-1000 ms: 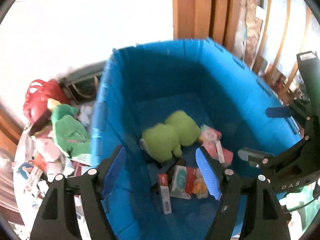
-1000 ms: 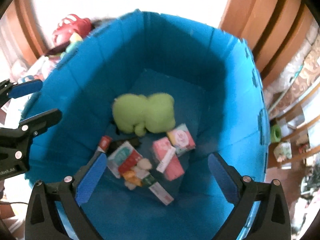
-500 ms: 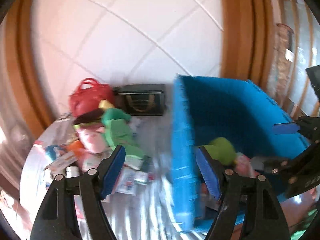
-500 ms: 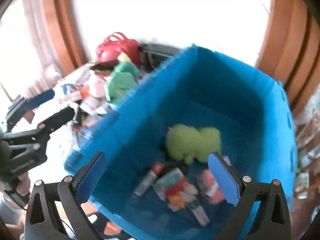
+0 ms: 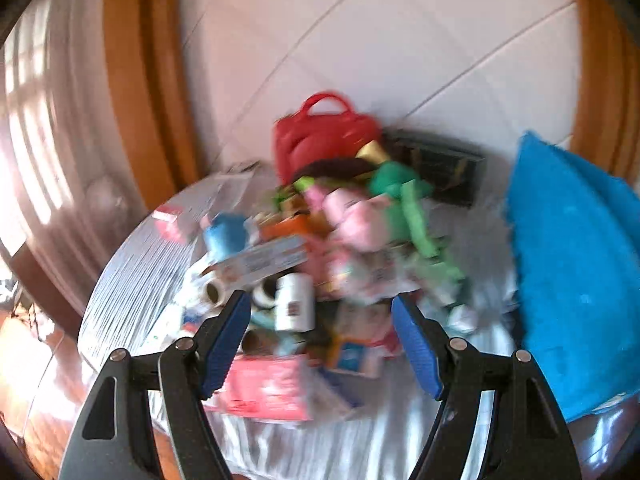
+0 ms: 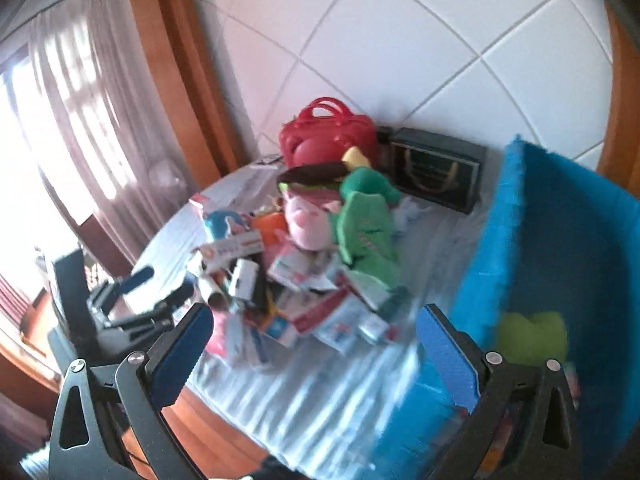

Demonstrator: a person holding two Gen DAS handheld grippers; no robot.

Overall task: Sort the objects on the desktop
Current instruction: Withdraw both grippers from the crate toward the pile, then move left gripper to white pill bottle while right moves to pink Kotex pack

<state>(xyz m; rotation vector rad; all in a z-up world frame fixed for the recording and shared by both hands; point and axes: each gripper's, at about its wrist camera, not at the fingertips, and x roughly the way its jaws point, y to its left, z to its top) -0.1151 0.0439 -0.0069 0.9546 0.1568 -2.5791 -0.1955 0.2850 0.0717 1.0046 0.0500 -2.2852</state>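
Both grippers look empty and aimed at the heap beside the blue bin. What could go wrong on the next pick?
1. The pile is dense and overlapping, so the open left gripper might close on several items near the white bottle at once.
2. The pink box lies near the table edge; a nudge could push it off.
3. The right gripper sits close to the blue bin wall and may bump it.

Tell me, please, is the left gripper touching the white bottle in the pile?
Apart: the left wrist view shows the left gripper open and empty, with the white bottle lying beyond its fingertips.
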